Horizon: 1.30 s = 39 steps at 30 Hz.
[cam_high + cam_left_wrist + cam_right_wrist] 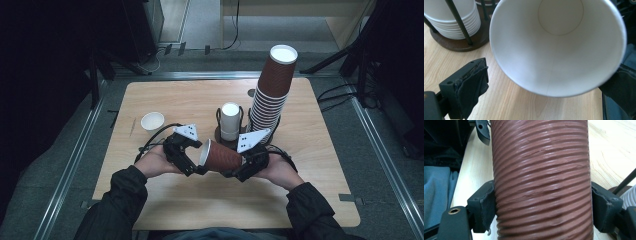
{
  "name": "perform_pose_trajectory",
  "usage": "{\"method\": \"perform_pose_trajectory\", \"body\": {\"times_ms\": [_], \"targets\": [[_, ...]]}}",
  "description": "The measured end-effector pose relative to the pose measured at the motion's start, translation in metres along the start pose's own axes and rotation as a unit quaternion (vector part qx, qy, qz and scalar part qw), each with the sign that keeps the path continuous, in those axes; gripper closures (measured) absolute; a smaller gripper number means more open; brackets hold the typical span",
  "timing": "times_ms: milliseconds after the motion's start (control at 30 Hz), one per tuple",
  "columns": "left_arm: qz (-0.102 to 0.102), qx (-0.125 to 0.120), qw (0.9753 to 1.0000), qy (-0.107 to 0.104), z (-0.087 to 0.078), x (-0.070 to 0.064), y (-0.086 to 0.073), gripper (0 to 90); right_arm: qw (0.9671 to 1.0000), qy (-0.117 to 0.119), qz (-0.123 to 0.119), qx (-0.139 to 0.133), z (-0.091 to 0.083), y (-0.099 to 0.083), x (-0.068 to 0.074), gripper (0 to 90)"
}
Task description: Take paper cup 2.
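Held just above the front half of the light wooden table (310,195), one brown ribbed paper cup (222,157) lies on its side between two grippers, its white mouth turned toward the left gripper (192,160). It is clamped by the right gripper (239,167), whose two black jaws are pressed against its ribbed wall. The left gripper's jaws are spread wide on either side of the cup's rim; whether the far one touches it cannot be told. One tall leaning stack of brown cups (270,95), one dark wire holder with white cups (230,122) and one small white paper cup (152,120) are seen behind.
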State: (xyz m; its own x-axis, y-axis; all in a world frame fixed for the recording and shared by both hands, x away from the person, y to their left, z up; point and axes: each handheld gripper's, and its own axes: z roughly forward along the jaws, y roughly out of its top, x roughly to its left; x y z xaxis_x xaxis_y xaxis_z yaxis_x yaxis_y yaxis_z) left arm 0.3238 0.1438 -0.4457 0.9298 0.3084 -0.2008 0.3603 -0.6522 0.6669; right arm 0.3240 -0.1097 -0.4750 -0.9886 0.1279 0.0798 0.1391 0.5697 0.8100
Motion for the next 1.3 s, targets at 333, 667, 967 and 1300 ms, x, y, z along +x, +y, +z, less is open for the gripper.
{"method": "perform_pose_trajectory", "body": {"times_ms": [333, 667, 967, 1300], "targets": [[-0.002, -0.017, 0.9997, -0.015, 0.006, -0.002, 0.006, 0.0, 0.9999, 0.008, -0.007, -0.01, 0.001, 0.002, 0.003, 20.1], [-0.001, -0.012, 0.9994, -0.032, 0.009, -0.002, 0.007, 5.4, 0.9998, 0.009, -0.017, -0.009, 0.002, 0.002, 0.004, 20.3], [0.004, -0.013, 0.9992, -0.038, 0.007, 0.0, 0.008, 8.4, 0.9998, 0.014, -0.007, -0.012, 0.001, 0.003, 0.003, 20.6], [0.014, -0.011, 0.9997, -0.018, -0.005, 0.0, 0.008, 9.0, 0.9998, 0.014, 0.014, -0.004, 0.0, 0.003, 0.001, 15.9]]}}
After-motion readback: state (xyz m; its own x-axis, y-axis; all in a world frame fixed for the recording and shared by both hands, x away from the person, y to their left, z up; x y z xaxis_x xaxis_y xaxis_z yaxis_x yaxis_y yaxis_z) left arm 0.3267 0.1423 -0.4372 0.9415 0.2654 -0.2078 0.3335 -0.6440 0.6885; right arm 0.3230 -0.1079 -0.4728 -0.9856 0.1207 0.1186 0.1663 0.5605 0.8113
